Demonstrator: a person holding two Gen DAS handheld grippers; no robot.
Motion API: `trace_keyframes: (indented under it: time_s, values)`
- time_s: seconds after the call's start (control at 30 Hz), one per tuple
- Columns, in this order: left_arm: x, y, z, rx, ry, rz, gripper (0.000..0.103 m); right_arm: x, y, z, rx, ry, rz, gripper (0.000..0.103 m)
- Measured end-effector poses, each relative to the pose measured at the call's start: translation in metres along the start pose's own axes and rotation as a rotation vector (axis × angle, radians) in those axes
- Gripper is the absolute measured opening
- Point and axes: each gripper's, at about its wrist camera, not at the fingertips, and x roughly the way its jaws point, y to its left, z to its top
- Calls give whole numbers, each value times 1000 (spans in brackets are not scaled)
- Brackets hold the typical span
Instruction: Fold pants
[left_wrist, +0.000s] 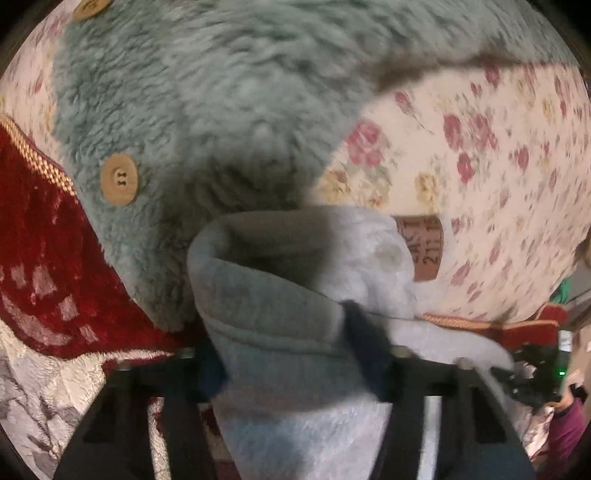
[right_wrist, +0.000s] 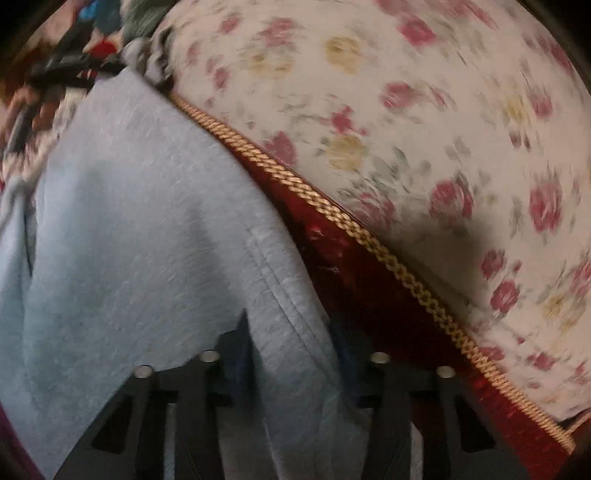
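Gripping a thick fold of the pale grey pants (left_wrist: 280, 306), the left gripper (left_wrist: 284, 347) has its two dark fingers pressed against either side of the bunched cloth, so the jaws stand narrow around it. The hemmed edge of the fabric rises in a rolled hump just ahead of the fingertips and blocks the view of the bed close in front.

Beyond that hump lies a fuzzy grey-green garment (left_wrist: 207, 96) with wooden buttons (left_wrist: 119, 180), spread across the floral bedspread (left_wrist: 498, 155). A printed label (left_wrist: 428, 247) shows just past the raised fold. At the near left edge of the bed a red velvet cover (left_wrist: 48, 258) with gold braid trim (left_wrist: 37, 158) runs under the fuzzy garment. A person's purple sleeve (left_wrist: 565, 432) shows at the lower right, beside the other tool.

In the right wrist view the right gripper (right_wrist: 291, 354) clamps a stitched hem of the same pants (right_wrist: 140, 206), the cloth pinched between its fingers, jaws narrow. The pants drape over the red cover (right_wrist: 369, 295) along the bed's edge, just beside the gold braid (right_wrist: 332, 206), with the floral bedspread (right_wrist: 424, 110) beyond. Both views are blurred.
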Motion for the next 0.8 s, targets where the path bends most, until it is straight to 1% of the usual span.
trace_keyframes:
  time_s: [0.07,0.1,0.17,0.23,0.3,0.43,0.47,0.53,0.57,0.6,0.63,0.67,0.7,0.73,0.77,0.8]
  values:
    - [-6,-8,-2,-4,-21,15,35,-12,12,-1,-51,-7,-83,28]
    - [-10,-10,-3,-10,-33,18,32,-17,17,-2,-72,-8,-121,27]
    - [-23,-15,-3,-30,-61,11,24,-33,26,-2,-104,-20,-194,25]
    - [-41,-22,-3,-45,-96,-16,22,-60,32,0,-115,-56,-270,24]
    - [-64,-36,-4,-37,-137,-43,22,-86,36,-1,-122,-97,-334,24]
    - [-121,-68,-11,-13,-230,-111,22,-142,43,-11,-105,-165,-447,24]
    - [-138,-70,-17,-3,-255,-130,22,-160,46,-18,-100,-184,-482,24]
    - [-169,-79,-27,20,-298,-157,22,-187,53,-25,-81,-216,-518,24]
    - [-184,-84,-33,26,-317,-168,22,-193,56,-24,-79,-230,-528,24]
    - [-203,-89,-48,32,-346,-191,22,-208,60,-30,-73,-251,-542,24]
    - [-220,-84,-56,35,-359,-203,22,-225,68,-38,-72,-274,-552,24]
    - [-244,-80,-78,45,-390,-215,22,-233,73,-43,-72,-290,-555,24]
    - [-257,-78,-94,51,-413,-222,22,-250,86,-56,-74,-314,-554,24]
    - [-271,-74,-117,54,-436,-235,22,-265,100,-69,-80,-338,-538,24]
    - [-279,-68,-136,47,-443,-244,22,-273,115,-81,-86,-358,-516,24]
    - [-285,-61,-165,30,-441,-245,22,-276,128,-92,-89,-365,-497,24]
